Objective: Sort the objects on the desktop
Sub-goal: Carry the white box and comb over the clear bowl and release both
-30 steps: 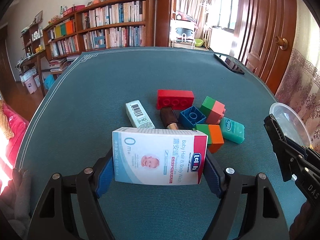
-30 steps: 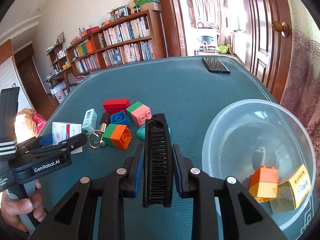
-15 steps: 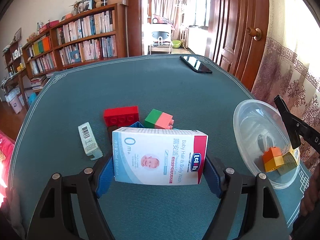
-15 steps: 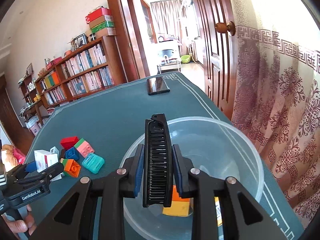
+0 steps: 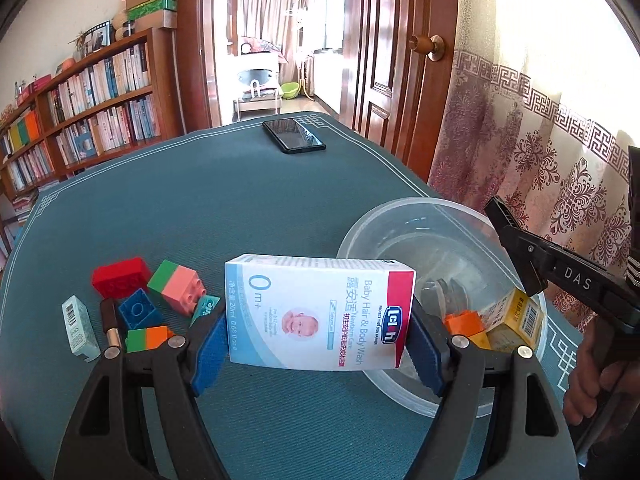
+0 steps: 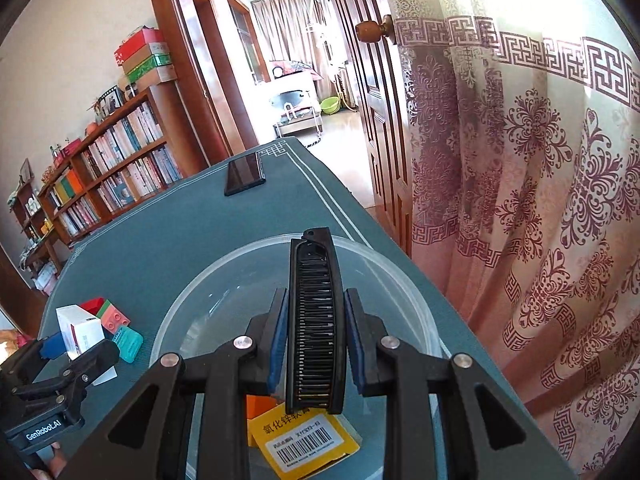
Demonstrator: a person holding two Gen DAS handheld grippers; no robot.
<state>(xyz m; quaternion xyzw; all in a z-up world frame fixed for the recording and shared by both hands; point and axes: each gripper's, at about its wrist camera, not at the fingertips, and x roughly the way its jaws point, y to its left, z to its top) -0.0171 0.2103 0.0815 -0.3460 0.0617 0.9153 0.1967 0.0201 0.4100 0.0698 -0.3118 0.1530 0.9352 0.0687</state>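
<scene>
Left gripper: grasping the white baby wash box by its two ends, holding it above the counter at the near left rim of the bowl.
Right gripper: clenching a black comb upright between its blue pads, hanging over the clear plastic bowl.
Bowl contents: an orange block and a yellow carton are lying inside.
Block pile: sitting on the counter at 9 o'clock from the box, with a small white carton at its left edge.
Phone: lying at 12 o'clock, near the far counter edge.
</scene>
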